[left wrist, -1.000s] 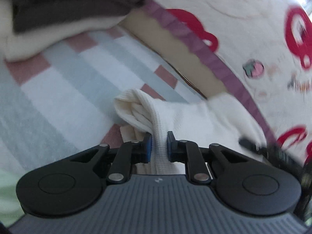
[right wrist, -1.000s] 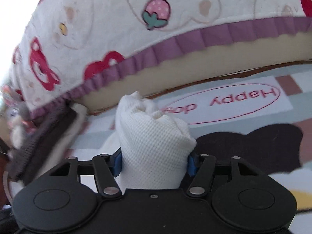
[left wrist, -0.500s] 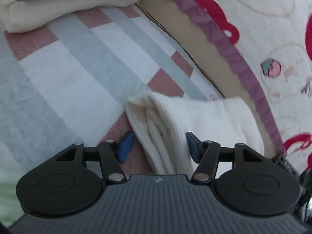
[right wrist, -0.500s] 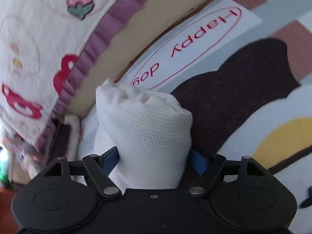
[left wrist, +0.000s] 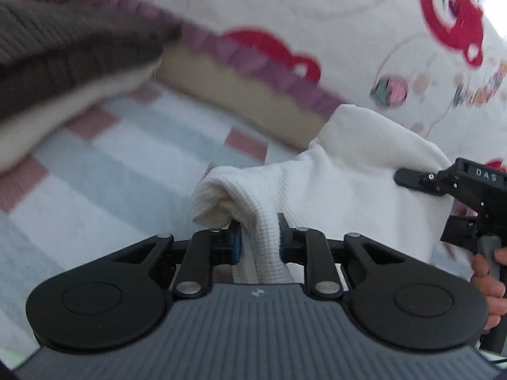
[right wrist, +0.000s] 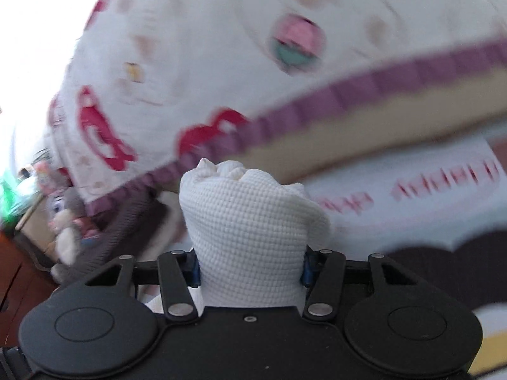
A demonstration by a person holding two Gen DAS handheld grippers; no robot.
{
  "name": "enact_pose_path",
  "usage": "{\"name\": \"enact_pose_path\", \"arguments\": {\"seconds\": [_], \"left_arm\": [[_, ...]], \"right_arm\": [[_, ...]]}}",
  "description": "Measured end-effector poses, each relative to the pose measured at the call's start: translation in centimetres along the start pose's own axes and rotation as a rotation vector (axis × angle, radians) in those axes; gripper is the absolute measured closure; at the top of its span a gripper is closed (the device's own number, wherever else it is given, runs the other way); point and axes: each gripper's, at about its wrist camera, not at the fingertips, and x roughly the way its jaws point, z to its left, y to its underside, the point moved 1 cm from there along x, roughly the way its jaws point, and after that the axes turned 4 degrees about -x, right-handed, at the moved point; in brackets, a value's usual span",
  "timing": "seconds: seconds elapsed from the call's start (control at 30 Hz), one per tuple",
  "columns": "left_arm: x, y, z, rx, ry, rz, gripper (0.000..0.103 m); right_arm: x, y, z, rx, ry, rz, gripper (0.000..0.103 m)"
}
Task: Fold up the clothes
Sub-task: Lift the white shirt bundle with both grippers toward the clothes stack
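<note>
The white waffle-knit garment [left wrist: 345, 171] hangs bunched between both grippers, raised above the striped rug [left wrist: 104, 171]. In the left wrist view a narrow gathered fold of it runs down between the fingers of the left gripper [left wrist: 259, 237]; its jaws have just been closing, and the blue pads now pinch that fold from both sides. A rounded lump of cloth bulges just left of the fingers, and the rest of the garment spreads away to the right, toward the right gripper [right wrist: 249, 266]. There, in the right wrist view, a thick wad of the same cloth stands up between the fingers like a stuffed pouch, puckered at its top; these jaws have also just been closing, and they clamp the wad at its base, held wide by its bulk. From the left wrist view the black body of that gripper carries white letters reading "DAS", with a person's hand [left wrist: 489, 285] around its handle.

The garment is a fine grid-textured knit, soft and cream-white. The rug beneath it has pale blue, white and dusty pink blocks; red writing on it is too blurred to read. Behind the garment rises a quilted white bedcover [right wrist: 221, 47] with red and strawberry prints and a pleated purple trim. Left of the garment lies a folded pile, brown ribbed knit [left wrist: 63, 47] over cream.
</note>
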Motion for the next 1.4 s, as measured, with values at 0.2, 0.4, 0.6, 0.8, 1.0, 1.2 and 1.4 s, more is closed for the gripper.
{"name": "enact_pose_path", "arguments": {"seconds": [0.2, 0.4, 0.6, 0.8, 1.0, 1.2, 1.4], "left_arm": [[-6.2, -4.5, 0.8, -0.03, -0.055, -0.175, 0.084], [-13.8, -11.8, 4.6, -0.063, -0.155, -0.375, 0.084], [-21.3, -18.3, 8.9, 0.007, -0.328, -0.551, 0.084], [-18.8, -20.2, 14.1, -0.012, -0.425, -0.458, 0.081], [-13.3, -16.8, 18.6, -0.129, -0.409, -0.334, 0.081], [-13.2, -17.0, 20.0, -0.215, -0.313, -0.336, 0.081], [-12.8, -15.6, 19.6, -0.155, -0.307, -0.387, 0.081]], "right_arm": [[-0.1, -4.2, 7.4, -0.16, -0.211, -0.025, 0.045], [5.3, -9.8, 17.7, -0.286, -0.458, 0.044, 0.045], [13.7, -12.3, 27.9, -0.191, -0.778, 0.179, 0.045], [25.8, -7.9, 27.7, -0.104, -0.7, 0.391, 0.042], [30.1, -2.5, 22.5, -0.113, -0.476, 0.453, 0.031], [27.5, -1.4, 20.2, -0.023, -0.457, 0.453, 0.024], [30.6, 0.1, 20.8, 0.105, -0.43, 0.524, 0.026]]}}
